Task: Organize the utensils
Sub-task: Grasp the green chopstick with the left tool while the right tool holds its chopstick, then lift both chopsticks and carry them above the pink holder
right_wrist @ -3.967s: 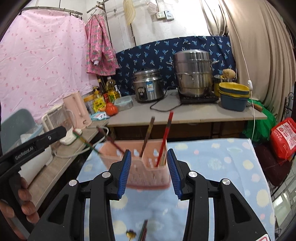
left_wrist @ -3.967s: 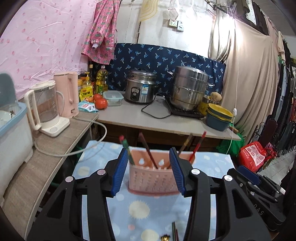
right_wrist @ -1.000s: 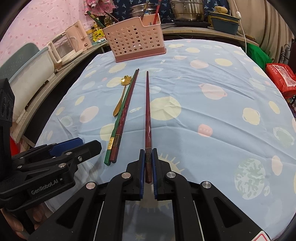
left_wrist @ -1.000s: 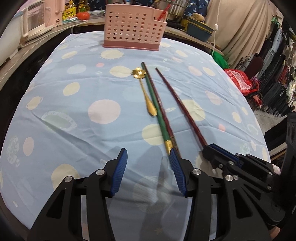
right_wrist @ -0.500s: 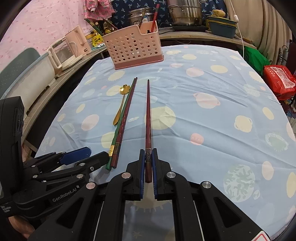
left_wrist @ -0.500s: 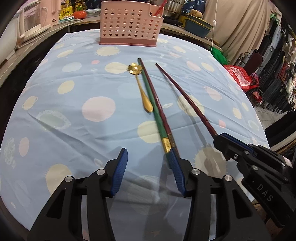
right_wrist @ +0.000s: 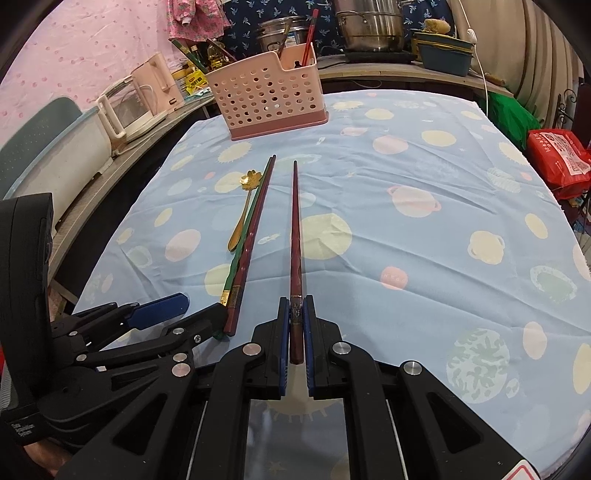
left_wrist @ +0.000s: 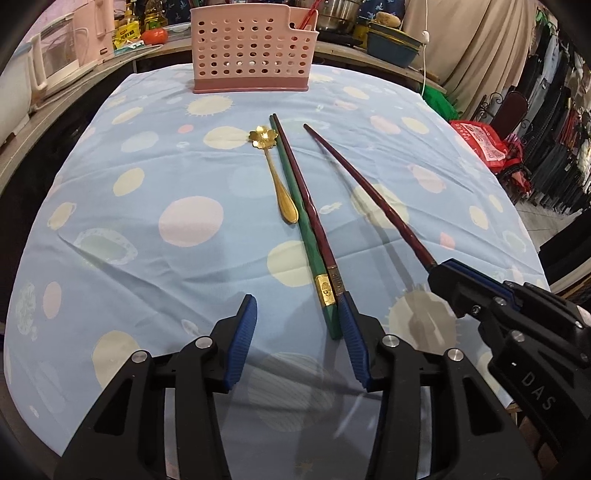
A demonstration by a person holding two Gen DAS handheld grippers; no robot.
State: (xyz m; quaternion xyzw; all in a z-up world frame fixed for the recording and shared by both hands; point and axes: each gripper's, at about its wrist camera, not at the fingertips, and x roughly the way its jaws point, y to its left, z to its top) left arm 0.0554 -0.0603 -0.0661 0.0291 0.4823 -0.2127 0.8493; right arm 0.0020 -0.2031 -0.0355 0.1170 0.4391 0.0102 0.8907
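Note:
A pink perforated utensil basket [left_wrist: 255,48] [right_wrist: 266,96] stands at the far end of the blue spotted tablecloth with several chopsticks in it. A gold flower spoon [left_wrist: 275,173], a green chopstick [left_wrist: 299,206] and a dark red chopstick [left_wrist: 314,210] lie side by side mid-table. My left gripper [left_wrist: 295,314] hovers low over their near ends. Its jaws are closing, and the green chopstick's end lies just inside the right pad, unpressed. My right gripper [right_wrist: 296,306] is shut on the end of another dark red chopstick [right_wrist: 295,229], which points at the basket.
A wooden counter along the left carries a kettle [right_wrist: 127,107] and a white appliance. Steel pots [right_wrist: 373,26] and stacked bowls [right_wrist: 443,55] stand on the back counter. A red bag [right_wrist: 557,162] sits on the floor at right. The table's near edge lies just under both grippers.
Four seconds ago both grippers were up by the basket, open; now they are low at the table's near end. Over the last second the held chopstick's tip has risen slightly off the cloth.

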